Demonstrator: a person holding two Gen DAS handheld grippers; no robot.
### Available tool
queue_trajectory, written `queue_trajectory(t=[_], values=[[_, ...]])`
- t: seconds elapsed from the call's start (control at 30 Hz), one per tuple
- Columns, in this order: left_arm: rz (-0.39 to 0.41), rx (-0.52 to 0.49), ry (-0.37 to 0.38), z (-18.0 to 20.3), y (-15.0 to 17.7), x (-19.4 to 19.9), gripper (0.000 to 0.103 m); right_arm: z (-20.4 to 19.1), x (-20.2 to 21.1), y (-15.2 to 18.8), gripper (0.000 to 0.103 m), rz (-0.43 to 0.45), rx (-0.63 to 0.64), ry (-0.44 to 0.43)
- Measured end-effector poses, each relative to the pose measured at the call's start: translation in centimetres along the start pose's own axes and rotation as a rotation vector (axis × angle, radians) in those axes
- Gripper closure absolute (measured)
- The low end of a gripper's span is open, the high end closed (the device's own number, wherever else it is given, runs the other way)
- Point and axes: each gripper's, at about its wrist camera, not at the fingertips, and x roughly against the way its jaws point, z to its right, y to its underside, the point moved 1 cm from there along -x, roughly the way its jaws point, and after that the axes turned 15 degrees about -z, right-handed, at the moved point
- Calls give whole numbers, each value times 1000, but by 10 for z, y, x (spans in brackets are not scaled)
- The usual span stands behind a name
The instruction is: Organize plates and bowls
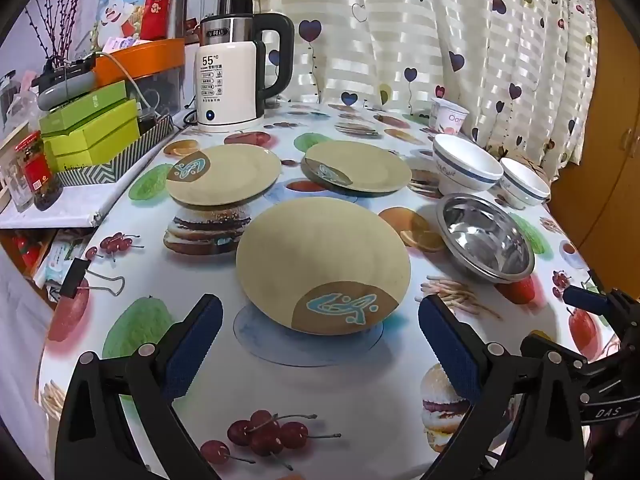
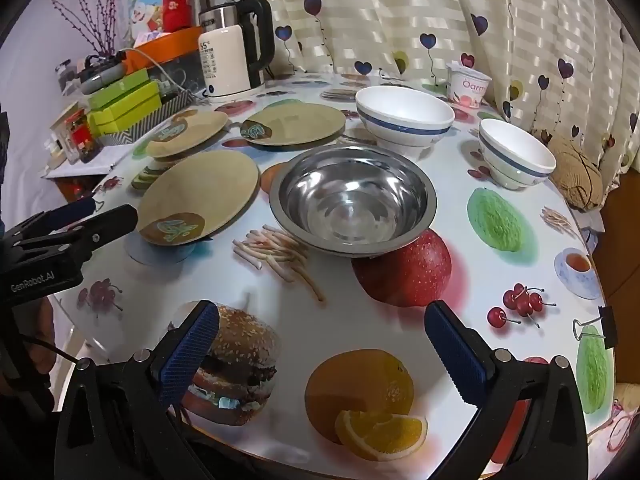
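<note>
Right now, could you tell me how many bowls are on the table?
3: a steel bowl nearest, a large white bowl behind it, a smaller white bowl to the right. None looks hidden.

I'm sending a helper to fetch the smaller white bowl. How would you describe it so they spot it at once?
Start at the heart-print curtain behind the table. Two white bowls with blue bands stand before it, beyond the steel bowl. The smaller bowl is the right-hand one, beside the tan bundle; the bigger bowl stands nearer the plates.
</note>
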Motion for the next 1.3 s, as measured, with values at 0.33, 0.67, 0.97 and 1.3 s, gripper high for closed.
queue_trajectory(t=[0.33,0.67,0.97,1.3], values=[[-8,-53,-20,9,0,-2,4,2,0,-5,0,4,2,-14],[-40,-69,8,7,2,-7,4,1,1,-4,0,3,1,-17],[-81,-42,38,1,2,-14,4,0,0,-6,0,0,2,-19],[-94,-42,35,-1,1,-17,4,0,0,-8,0,-3,1,-27]])
